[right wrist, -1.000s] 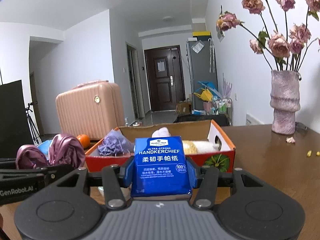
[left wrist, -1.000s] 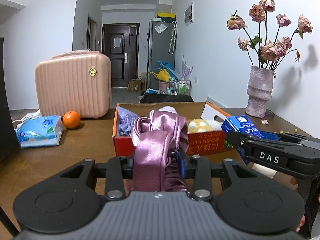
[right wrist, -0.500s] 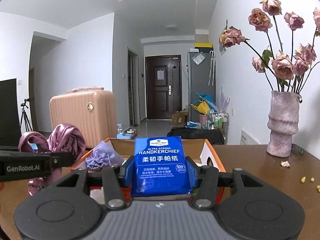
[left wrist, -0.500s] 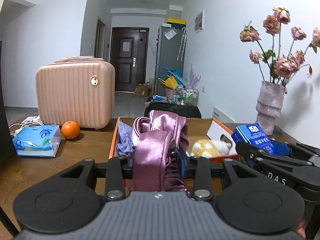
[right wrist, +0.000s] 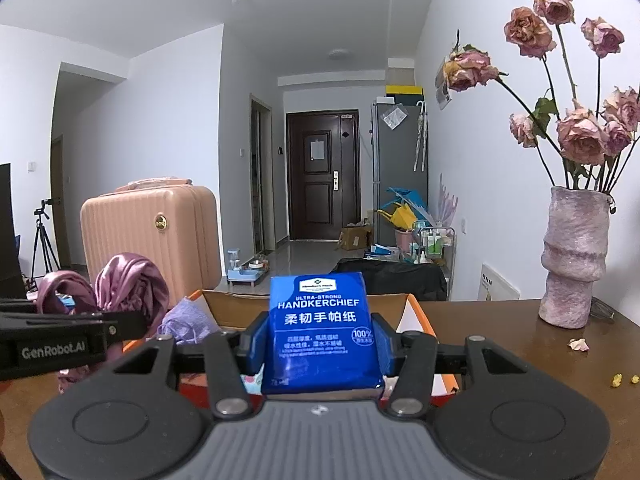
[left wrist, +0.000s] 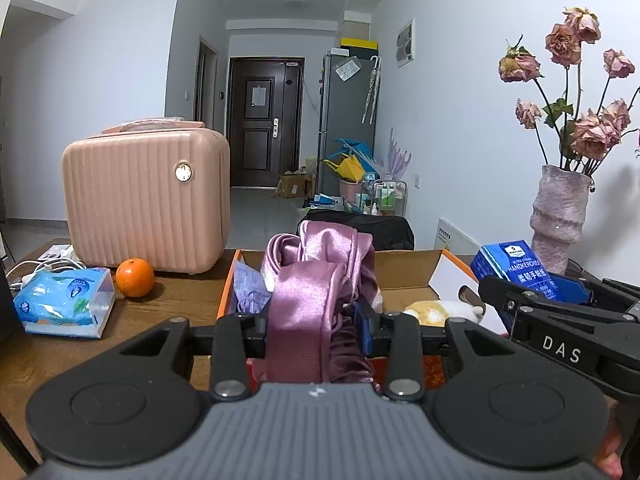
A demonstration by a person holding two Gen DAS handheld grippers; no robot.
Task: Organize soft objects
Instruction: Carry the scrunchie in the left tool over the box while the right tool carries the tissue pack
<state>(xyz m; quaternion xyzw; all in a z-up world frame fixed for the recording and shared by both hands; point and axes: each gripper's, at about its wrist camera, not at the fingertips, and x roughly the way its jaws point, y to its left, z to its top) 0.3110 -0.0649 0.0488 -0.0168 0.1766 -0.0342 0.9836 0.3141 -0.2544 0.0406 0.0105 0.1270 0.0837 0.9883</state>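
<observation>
Above the cardboard box (left wrist: 404, 276), both loaded grippers side by side, tilted slightly downward.

Two grippers: left gripper (left wrist: 312, 332), right gripper (right wrist: 320, 340). One pink satin cloth (left wrist: 308, 300). One blue handkerchief pack (right wrist: 322, 332). One cardboard box (left wrist: 404, 270), holding one lilac cloth (left wrist: 248, 290) and one plush toy (left wrist: 436, 312). One orange (left wrist: 135, 278). One tissue pack (left wrist: 64, 304). One pink suitcase (left wrist: 144, 200). One vase (right wrist: 574, 256) of dried roses.

Box (left wrist: 404, 272) centre table; suitcase (left wrist: 146, 200), orange (left wrist: 135, 277) left; vase (left wrist: 560, 216) right.
</observation>
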